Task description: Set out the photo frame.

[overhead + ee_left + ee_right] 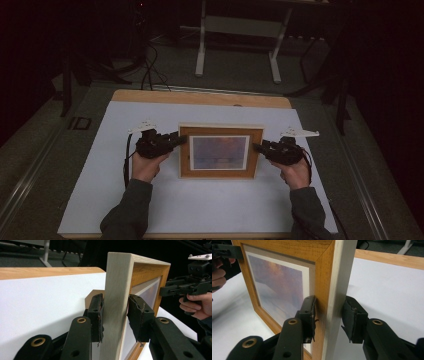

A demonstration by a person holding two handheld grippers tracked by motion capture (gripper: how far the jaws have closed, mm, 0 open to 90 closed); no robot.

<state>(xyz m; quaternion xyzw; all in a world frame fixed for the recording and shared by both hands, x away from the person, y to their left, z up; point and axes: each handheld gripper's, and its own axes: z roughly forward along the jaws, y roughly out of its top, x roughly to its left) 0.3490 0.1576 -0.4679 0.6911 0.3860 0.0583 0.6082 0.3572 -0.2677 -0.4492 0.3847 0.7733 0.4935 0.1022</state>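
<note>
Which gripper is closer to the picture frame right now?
Neither: both touch it. The left gripper clamps the picture frame's left side, the right gripper straddles its right side, with one jaw on the front face and the other just behind.

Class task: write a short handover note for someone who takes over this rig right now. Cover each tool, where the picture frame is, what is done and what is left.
Left tool: shut on the left side rail of the picture frame, jaws clamping front and back.
Right tool: jaws around the right side rail; one pad looks slightly off the wood, so the grip may not be full.
Frame: over the middle of the white mat, picture side up in the high view, held between both tools.
Done: both sides taken.
Left: probably firming the right grip, then moving the frame with both hands together.
</note>
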